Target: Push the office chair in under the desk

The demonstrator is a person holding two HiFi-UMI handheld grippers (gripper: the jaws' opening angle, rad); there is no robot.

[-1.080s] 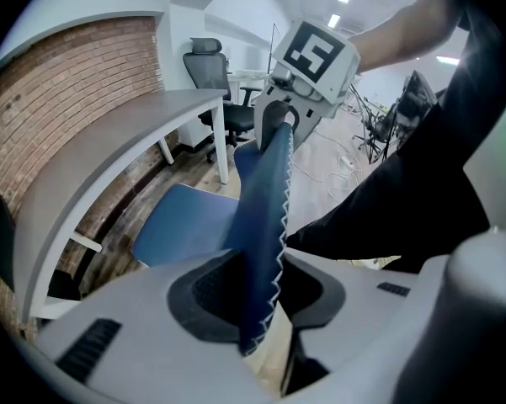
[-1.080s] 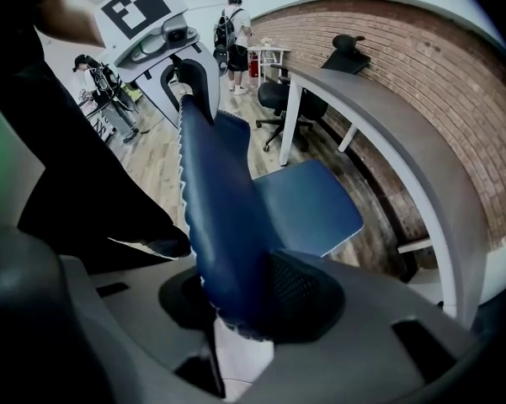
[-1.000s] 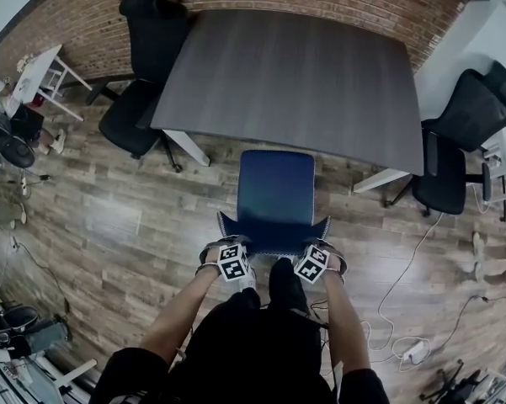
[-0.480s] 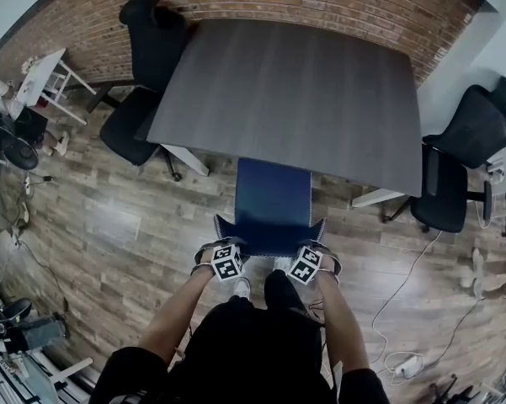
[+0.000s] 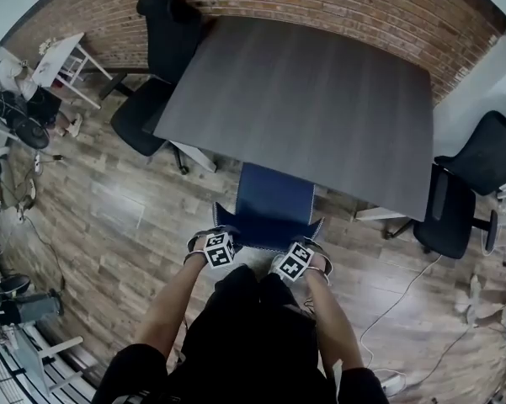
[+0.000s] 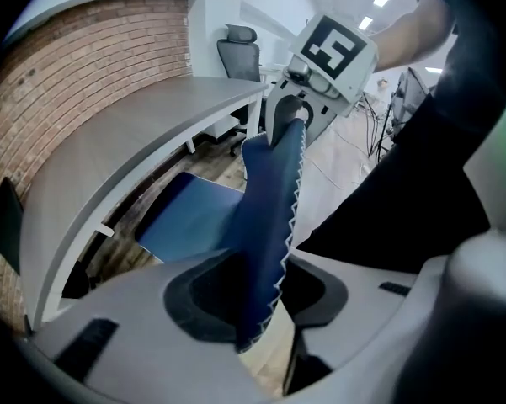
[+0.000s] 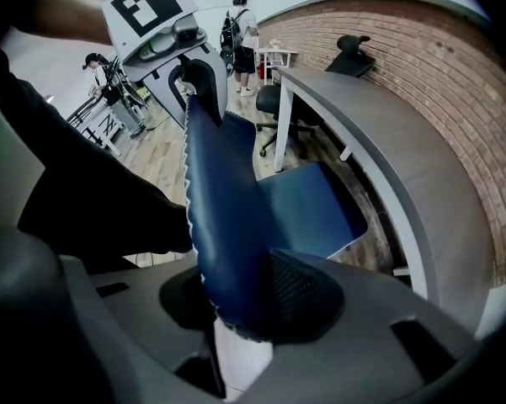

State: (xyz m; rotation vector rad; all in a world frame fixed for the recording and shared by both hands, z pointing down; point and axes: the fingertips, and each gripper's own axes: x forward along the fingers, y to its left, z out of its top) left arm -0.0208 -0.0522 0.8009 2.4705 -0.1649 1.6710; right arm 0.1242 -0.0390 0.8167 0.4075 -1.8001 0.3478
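The chair (image 5: pixel 274 199), half under the tabletop's (image 5: pixel 303 99) near edge, is clamped at its backrest (image 5: pixel 265 234) by the right gripper's (image 5: pixel 306 244) jaws and the left gripper's (image 5: pixel 222 236), which have just been opening, so that hold may be lost and the chair skewed.

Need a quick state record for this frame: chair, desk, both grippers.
chair: blue office chair, front of the seat under the desk edge
desk: grey desk
left gripper: on the top edge of the backrest; jaws have just been opening a little, backrest between them
right gripper: clamped on the same edge
task: unfinished, backrest short of the desk
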